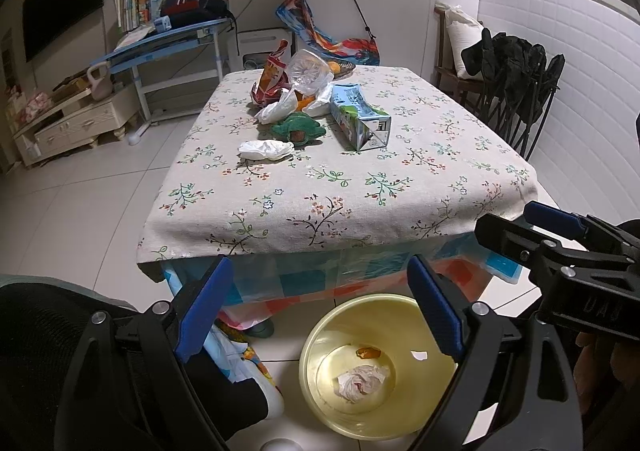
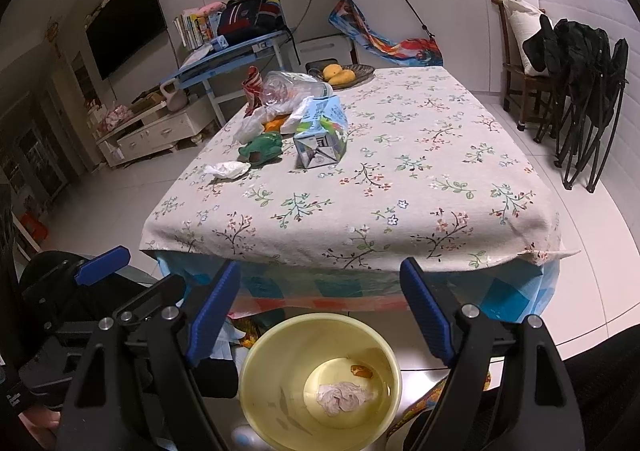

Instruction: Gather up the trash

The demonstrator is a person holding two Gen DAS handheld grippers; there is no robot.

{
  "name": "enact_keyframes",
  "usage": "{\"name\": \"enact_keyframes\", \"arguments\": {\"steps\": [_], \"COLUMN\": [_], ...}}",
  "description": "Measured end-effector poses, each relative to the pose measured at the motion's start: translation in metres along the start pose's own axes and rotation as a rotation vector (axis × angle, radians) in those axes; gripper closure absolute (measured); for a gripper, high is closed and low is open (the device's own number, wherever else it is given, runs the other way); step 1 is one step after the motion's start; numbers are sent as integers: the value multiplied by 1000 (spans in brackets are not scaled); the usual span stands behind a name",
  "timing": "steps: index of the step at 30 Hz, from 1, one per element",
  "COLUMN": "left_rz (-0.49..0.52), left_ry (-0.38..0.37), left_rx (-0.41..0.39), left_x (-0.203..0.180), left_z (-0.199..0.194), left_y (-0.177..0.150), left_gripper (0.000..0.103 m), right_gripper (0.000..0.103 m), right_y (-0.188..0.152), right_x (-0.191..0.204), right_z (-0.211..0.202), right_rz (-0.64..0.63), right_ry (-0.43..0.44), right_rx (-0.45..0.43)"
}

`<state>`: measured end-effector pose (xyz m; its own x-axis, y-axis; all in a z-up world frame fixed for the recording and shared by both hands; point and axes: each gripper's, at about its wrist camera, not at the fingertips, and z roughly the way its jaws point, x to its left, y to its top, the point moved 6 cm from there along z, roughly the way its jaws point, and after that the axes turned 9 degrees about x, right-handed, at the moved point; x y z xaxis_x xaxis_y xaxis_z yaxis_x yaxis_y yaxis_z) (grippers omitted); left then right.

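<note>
Both claws hang wide open and empty, left gripper (image 1: 320, 315) and right gripper (image 2: 320, 315), over the yellow bin (image 2: 256, 367) on the floor just under the near table edge (image 2: 352, 255), a wadded tissue (image 2: 344, 397) already inside. The next trash, the crumpled tissue (image 1: 266, 149) on the tablecloth, looks light and soft, pinch its bulge; bare cloth in front leaves room. Farther back the milk carton (image 1: 360, 117) looks stiff, grip across its flat sides, and the clear bottle (image 1: 306, 71) likely slippery.

Mangoes (image 2: 338, 73) in dish, television (image 2: 126, 21), folded chairs (image 2: 588, 91)
</note>
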<state>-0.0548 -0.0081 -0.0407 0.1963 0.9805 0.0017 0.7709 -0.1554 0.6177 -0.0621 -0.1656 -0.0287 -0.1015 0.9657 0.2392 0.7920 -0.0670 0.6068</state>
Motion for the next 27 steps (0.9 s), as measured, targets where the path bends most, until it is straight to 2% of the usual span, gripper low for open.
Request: {"name": "enact_keyframes", "arguments": {"steps": [9, 15, 22, 27], "left_rz": [-12, -107, -229, -177], "left_ry": [-1, 1, 15, 25], "left_rx": [0, 19, 37, 47], "left_x": [2, 25, 66, 73], "left_z": [1, 11, 32, 51], "left_y": [1, 12, 44, 78], "left_gripper": [17, 17, 17, 17], "right_gripper": [24, 24, 24, 23], "right_y": [4, 21, 50, 73], "right_x": [7, 14, 13, 6], "right_z": [3, 9, 27, 42], "right_rz": [-6, -22, -46, -55], "right_ry": [17, 45, 57, 62], "right_rx": [1, -1, 15, 35]}}
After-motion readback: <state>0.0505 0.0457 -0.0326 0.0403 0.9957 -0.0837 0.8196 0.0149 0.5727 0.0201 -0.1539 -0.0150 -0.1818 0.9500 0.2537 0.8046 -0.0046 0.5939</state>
